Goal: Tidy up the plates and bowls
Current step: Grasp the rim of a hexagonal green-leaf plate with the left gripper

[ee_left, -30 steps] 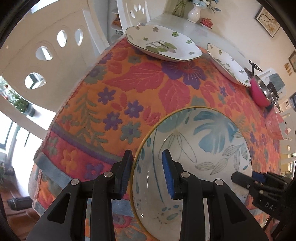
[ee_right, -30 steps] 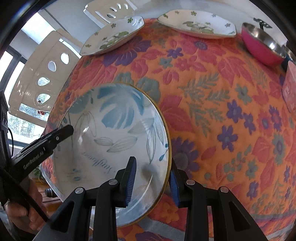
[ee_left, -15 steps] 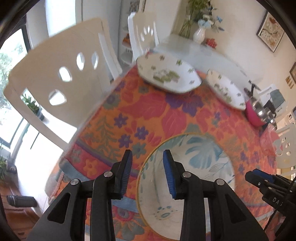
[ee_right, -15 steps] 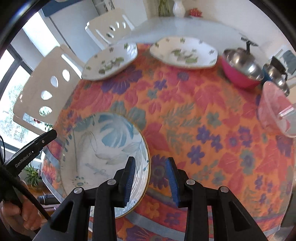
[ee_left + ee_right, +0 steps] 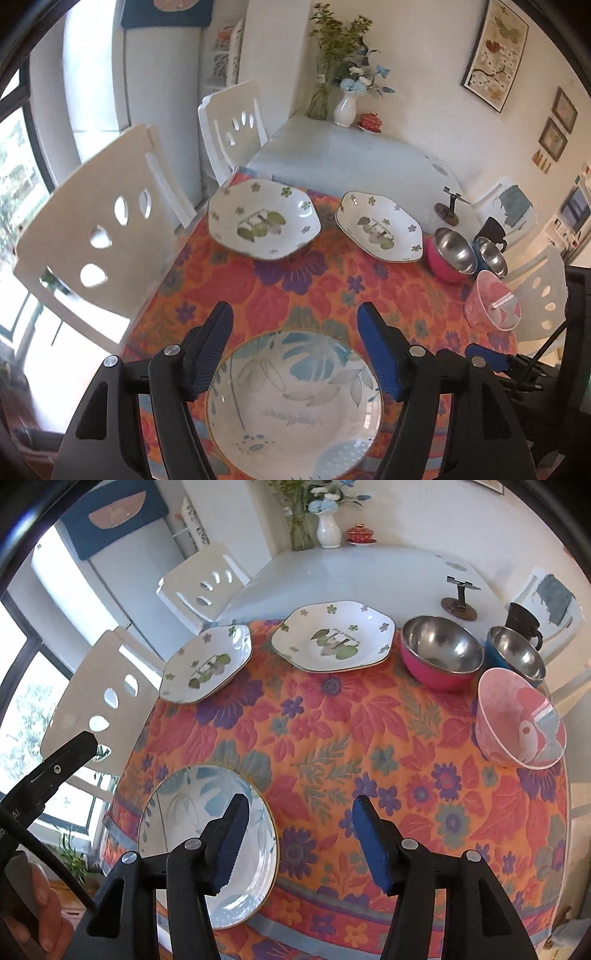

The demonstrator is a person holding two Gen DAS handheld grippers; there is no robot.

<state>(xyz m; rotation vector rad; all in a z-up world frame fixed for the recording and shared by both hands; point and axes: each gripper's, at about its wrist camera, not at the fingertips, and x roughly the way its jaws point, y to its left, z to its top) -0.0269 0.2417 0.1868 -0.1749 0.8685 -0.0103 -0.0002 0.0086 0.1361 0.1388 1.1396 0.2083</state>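
**Blue-leaf plate set down at the near edge; both tongs free above it**

Nearest to the cameras, the left tongs (image 5: 295, 350) and the right tongs (image 5: 295, 838) both stand spread with nothing between their blue pads; each pair has just been opening. Below them the blue-leaf plate (image 5: 295, 402) lies flat on the flowered cloth (image 5: 332, 746) at the near edge of the worktop, toward its near left corner, touched by neither tool. In the right wrist view the left tongs show as a black arm at the left border, and part of a hand (image 5: 33, 915) grips a handle low in that corner.

The step in hand looks like the end of a placement: this plate is parked, and the tongs hang clear of it.

Farther off, along the far edge of the cloth, sit two white eight-sided plates with green sprigs: the left floral plate (image 5: 207, 664) and the right floral plate (image 5: 332, 638), close together but apart. To their right, toward the far right corner, stand the pink steel bowl (image 5: 439, 657) and the blue steel bowl (image 5: 517, 657), side by side, with the pink patterned bowl (image 5: 517, 720) nearer along the right edge.

The next move probably calls for a reach across to one floral plate, pinching its rim at both sides and stacking it on its match. The bowls could then be nested.
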